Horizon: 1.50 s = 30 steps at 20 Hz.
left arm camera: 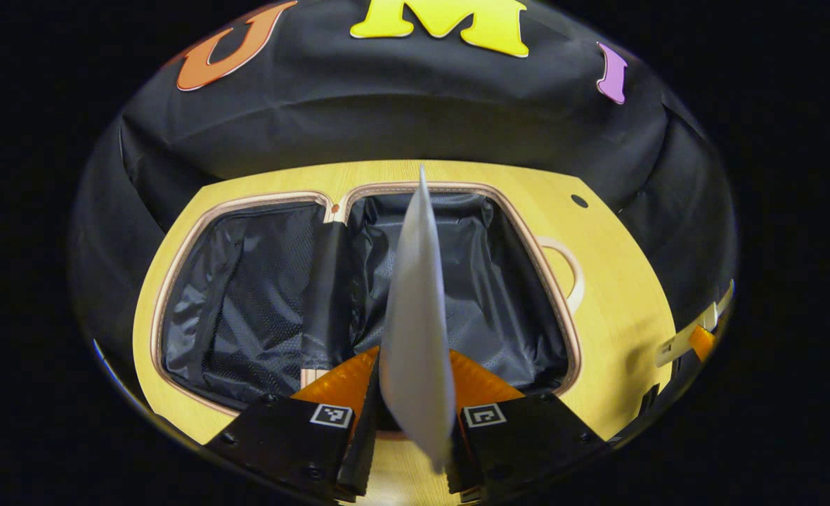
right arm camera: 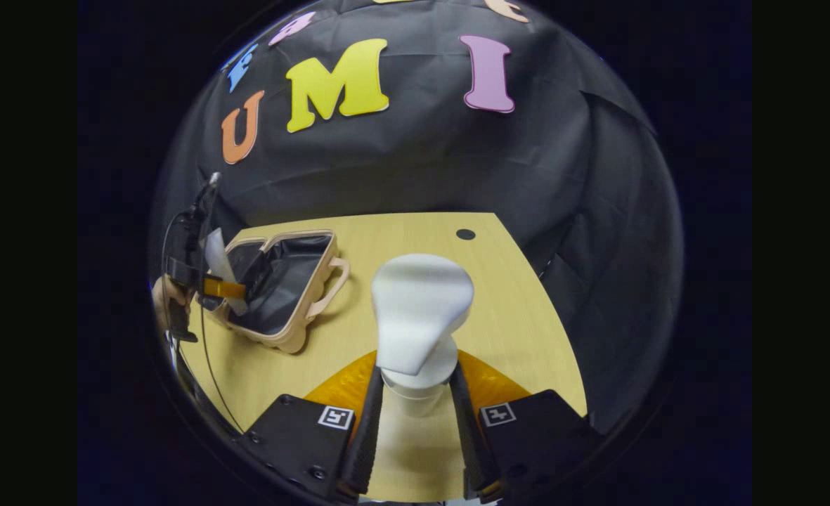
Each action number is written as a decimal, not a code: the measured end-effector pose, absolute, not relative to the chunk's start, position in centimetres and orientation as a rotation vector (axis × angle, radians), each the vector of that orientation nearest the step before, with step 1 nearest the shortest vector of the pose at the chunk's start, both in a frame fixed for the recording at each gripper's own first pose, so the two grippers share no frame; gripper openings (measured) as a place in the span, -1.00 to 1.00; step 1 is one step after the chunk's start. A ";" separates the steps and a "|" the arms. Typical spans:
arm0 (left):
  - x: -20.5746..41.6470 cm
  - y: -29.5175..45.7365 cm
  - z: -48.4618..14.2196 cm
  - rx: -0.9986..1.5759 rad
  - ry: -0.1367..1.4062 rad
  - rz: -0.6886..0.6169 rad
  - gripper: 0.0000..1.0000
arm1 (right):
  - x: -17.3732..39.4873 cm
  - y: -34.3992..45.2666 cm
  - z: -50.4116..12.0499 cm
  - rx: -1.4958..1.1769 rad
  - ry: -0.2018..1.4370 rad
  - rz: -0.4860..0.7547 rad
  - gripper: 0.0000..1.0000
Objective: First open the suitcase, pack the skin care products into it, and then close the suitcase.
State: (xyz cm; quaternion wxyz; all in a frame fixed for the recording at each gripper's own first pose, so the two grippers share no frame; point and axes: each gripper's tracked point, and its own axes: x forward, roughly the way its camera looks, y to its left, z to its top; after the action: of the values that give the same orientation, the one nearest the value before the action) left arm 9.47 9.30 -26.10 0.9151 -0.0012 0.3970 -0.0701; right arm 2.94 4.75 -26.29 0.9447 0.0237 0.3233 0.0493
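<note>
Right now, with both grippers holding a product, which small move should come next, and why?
Probably lower the left gripper and release its flat white sachet into the suitcase. The case lies open with its dark lining exposed, and the sachet hangs directly above it, while the right gripper holds its white pump bottle well aside over the table.

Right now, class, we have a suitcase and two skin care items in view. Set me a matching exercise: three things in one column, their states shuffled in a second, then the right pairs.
Things:
1. Suitcase
2. Tube
3. Pump bottle

States:
A. Held in the right tool
B. Lying open on the table, dark lining showing
C. Held in the left tool, above the open case

Pairs: 1-B, 2-C, 3-A
</note>
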 end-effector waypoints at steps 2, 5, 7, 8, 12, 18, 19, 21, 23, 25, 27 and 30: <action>10.0 9.2 -27.4 0.008 0.861 -0.152 -0.13 | 1.8 5.5 -26.9 0.052 0.682 0.102 -0.03; 10.0 9.5 -29.3 0.011 0.943 -0.124 -0.14 | 0.8 6.0 -27.8 0.025 0.717 0.110 -0.03; 10.2 9.8 -30.2 0.004 0.983 -0.105 -0.13 | 0.9 6.2 -28.0 0.051 0.730 0.110 -0.02; 10.9 9.6 -29.7 0.012 0.971 -0.103 -0.13 | 0.9 6.1 -28.2 0.057 0.735 0.108 -0.02; 12.2 10.1 -31.5 0.028 1.023 -0.071 -0.14 | 2.0 6.3 -28.1 0.036 0.738 0.101 -0.03; 12.4 9.8 -31.9 -0.003 1.021 -0.072 -0.14 | 4.6 9.9 -25.4 0.031 0.708 0.168 -0.03; 12.3 9.7 -31.7 -0.018 1.013 -0.075 -0.14 | 5.4 11.2 -24.7 0.036 0.698 0.190 -0.03; 11.7 9.2 -31.0 -0.079 0.991 -0.090 -0.14 | 7.1 14.0 -23.0 0.039 0.672 0.242 -0.04; 10.9 8.6 -29.4 -0.139 0.934 -0.119 -0.08 | 9.1 17.1 -21.6 0.040 0.650 0.295 -0.04; 10.3 8.6 -27.2 -0.151 0.854 -0.152 0.06 | 11.2 20.4 -20.6 0.080 0.643 0.343 -0.03; 9.5 9.2 -25.0 -0.135 0.784 -0.162 0.29 | 12.9 23.6 -20.5 0.111 0.657 0.378 -0.06; 7.9 11.2 -22.6 -0.104 0.685 -0.146 0.55 | 14.3 28.2 -21.4 0.099 0.684 0.433 -0.04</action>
State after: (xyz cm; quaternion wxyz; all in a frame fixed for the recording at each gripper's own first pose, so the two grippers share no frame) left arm 7.93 11.22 -22.56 0.9379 -0.0508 0.3356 -0.0713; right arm 14.32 28.22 -21.44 0.9179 0.0483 0.3326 0.2108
